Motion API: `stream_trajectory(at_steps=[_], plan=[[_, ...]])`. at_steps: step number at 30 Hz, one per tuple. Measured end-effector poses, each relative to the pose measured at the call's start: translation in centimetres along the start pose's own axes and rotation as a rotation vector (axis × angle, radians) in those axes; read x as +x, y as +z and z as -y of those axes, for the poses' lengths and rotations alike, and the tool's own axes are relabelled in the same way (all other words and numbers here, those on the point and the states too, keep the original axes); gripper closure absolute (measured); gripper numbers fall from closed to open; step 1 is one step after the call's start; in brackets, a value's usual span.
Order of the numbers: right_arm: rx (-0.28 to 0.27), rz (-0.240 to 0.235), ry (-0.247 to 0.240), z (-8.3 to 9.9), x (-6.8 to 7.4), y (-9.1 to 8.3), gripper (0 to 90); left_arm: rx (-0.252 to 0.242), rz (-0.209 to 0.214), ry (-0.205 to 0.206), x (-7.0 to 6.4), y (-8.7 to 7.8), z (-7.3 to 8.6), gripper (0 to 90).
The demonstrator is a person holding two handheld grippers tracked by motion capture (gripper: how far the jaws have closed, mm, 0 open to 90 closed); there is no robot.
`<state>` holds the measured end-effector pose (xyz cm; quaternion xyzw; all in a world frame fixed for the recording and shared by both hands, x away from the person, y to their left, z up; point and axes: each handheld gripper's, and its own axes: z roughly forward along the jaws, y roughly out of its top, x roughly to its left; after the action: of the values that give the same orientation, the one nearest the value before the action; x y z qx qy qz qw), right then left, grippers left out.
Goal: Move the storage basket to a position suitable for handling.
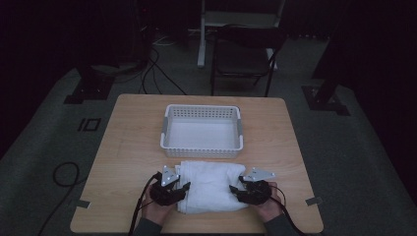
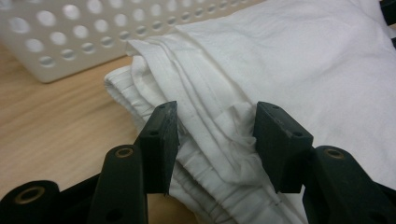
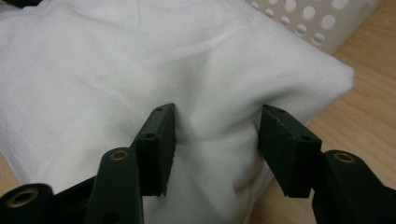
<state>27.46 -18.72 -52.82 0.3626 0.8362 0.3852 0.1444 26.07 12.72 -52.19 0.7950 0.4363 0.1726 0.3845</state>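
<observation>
White cloth, folded into a thick pad, flat on the wooden table directly between the two tongs and just in front of the white perforated basket. Probably set there for a short lift forward into that basket, with one tong at each side edge for an even, level carry.

Left gripper at the cloth's left edge, jaws apart, straddling the stacked hems. Seen from the left gripper view: layered folds of the cloth bunched up between the two jaws, basket wall beyond and to the left. Not yet pinched; a clear gap on either side of the fabric.

Right gripper at the cloth's right edge, likewise spread wide. Seen from the right gripper view: smooth folded edge of the cloth rising as a soft ridge between the jaws, basket corner ahead and to the right, bare table beside the right jaw.

Both tongs mirrored across the pad, near its front half, apparently poised for a simultaneous squeeze.
</observation>
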Motion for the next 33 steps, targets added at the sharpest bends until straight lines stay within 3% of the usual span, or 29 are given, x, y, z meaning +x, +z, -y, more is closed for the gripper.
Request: stream_trajectory(at_steps=[9, 33], plan=[[-0.005, -0.004, 0.011, -1.5, -0.3, 1.7, 45.7, -0.01, -0.04, -0.022, 1.7, 0.4, -0.4, 49.5], [-0.024, 0.016, 0.027, -4.0, -1.2, 4.7, 45.2, -0.018, -0.114, -0.061, 3.9, 1.1, -1.2, 49.6]])
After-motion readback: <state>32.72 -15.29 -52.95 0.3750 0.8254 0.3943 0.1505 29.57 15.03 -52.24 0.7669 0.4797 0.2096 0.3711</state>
